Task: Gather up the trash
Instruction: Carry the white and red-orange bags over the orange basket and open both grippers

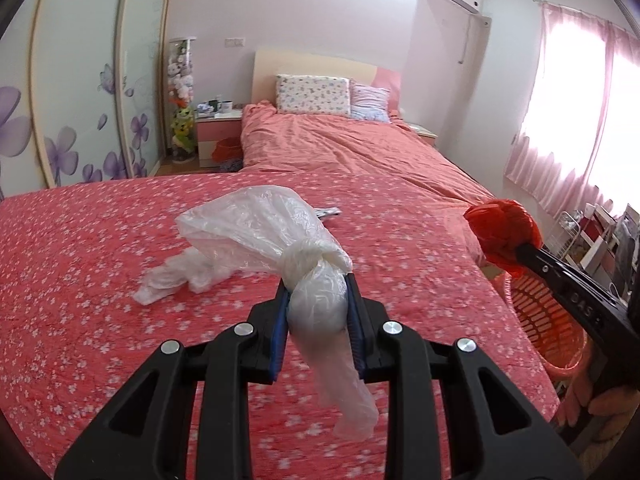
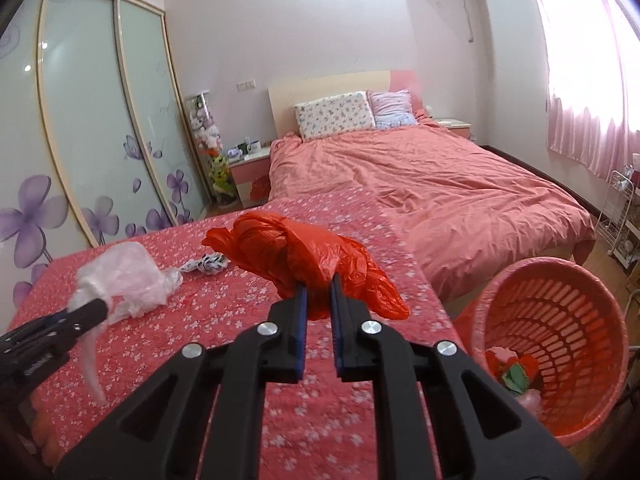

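Observation:
My left gripper (image 1: 318, 284) is shut on a knotted white plastic bag (image 1: 256, 224), which hangs above the red flowered bedspread (image 1: 100, 272); in the right wrist view the same gripper (image 2: 102, 306) holds that white bag (image 2: 124, 270) at the left. My right gripper (image 2: 319, 284) is shut on a crumpled red plastic bag (image 2: 288, 248), lifted over the bedspread (image 2: 200, 320). From the left wrist view the right gripper (image 1: 520, 252) and red bag (image 1: 500, 226) are at the right, above the basket. The orange slotted waste basket (image 2: 560, 320) stands on the floor at the bed's right and holds some trash (image 2: 516, 368).
Another clear plastic scrap (image 1: 172, 276) lies on the bedspread, and a small patterned wrapper (image 2: 208, 262) lies further back. A second bed with a salmon cover (image 2: 440, 192) lies beyond. Sliding wardrobe doors (image 2: 80, 120) line the left; a white wire rack (image 2: 616, 216) stands by the curtained window.

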### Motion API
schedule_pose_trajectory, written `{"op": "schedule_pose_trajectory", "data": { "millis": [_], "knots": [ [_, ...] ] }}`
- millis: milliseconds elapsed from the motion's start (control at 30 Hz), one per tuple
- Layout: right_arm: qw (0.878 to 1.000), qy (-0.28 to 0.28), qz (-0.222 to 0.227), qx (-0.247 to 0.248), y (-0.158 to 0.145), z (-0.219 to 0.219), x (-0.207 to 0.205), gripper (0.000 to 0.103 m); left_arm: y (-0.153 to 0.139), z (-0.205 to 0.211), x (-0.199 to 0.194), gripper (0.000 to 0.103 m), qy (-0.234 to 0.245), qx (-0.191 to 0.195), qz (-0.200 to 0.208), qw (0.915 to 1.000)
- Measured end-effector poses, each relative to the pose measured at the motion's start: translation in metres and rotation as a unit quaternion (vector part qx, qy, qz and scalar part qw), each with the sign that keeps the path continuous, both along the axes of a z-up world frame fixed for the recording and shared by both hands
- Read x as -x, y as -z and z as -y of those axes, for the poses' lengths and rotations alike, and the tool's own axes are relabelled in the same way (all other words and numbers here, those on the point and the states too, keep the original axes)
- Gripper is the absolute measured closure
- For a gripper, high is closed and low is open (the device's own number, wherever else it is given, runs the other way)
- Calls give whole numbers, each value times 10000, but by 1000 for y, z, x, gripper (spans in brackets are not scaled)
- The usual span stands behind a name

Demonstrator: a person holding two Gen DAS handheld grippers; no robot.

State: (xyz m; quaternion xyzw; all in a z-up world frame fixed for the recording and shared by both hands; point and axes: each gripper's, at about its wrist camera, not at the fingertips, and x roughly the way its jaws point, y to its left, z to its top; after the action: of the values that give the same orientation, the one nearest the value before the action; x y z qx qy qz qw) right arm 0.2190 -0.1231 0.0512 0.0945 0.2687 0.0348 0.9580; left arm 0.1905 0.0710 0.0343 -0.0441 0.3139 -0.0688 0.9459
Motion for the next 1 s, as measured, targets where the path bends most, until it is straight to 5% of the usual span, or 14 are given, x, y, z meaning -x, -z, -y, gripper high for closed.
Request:
{"op": "schedule_pose_trajectory", "data": {
  "millis": [567, 1000],
  "knots": [
    [9937, 1020, 425, -205, -17, 85, 64, 92, 0, 101, -8, 76, 1004, 89, 102, 9949],
    [9772, 2058, 432, -305, 3, 164, 87, 91, 8, 186, -12, 76, 1859, 163, 51, 9824]
  ]
}}
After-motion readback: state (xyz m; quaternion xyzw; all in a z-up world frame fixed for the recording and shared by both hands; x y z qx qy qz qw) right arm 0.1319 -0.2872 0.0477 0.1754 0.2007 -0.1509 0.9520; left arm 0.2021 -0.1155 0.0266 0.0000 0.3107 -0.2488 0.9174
